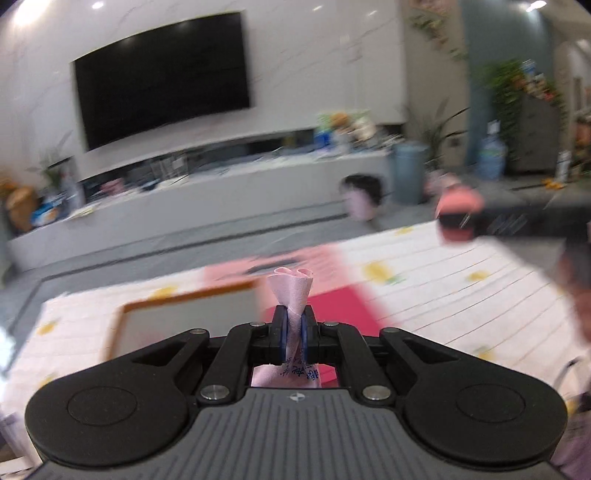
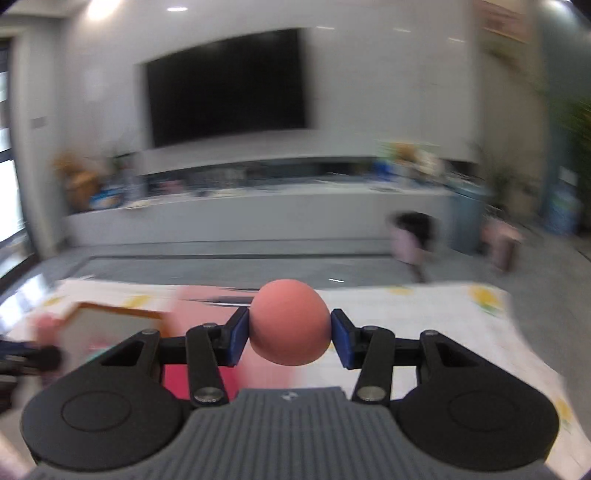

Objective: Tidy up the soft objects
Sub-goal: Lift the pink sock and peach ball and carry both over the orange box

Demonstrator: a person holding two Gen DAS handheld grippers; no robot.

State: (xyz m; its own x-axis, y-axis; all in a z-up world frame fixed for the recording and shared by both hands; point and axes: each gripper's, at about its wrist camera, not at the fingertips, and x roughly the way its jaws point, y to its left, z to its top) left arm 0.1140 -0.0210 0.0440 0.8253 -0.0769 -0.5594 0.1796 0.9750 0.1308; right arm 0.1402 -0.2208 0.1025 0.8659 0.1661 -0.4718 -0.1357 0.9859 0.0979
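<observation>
Pink cloth (image 1: 291, 295) pinched in left gripper (image 1: 293, 334)

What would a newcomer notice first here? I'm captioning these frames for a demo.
A salmon-pink ball sits squeezed between the right gripper's jaws, dead centre. The left gripper pinches a pale pink cloth that flares above it. Behind both, a large black TV fills the wall.

Bright ceiling spotlights (image 1: 98, 5) glare overhead; both fisheye views bend at the edges, backgrounds motion-blurred.
</observation>
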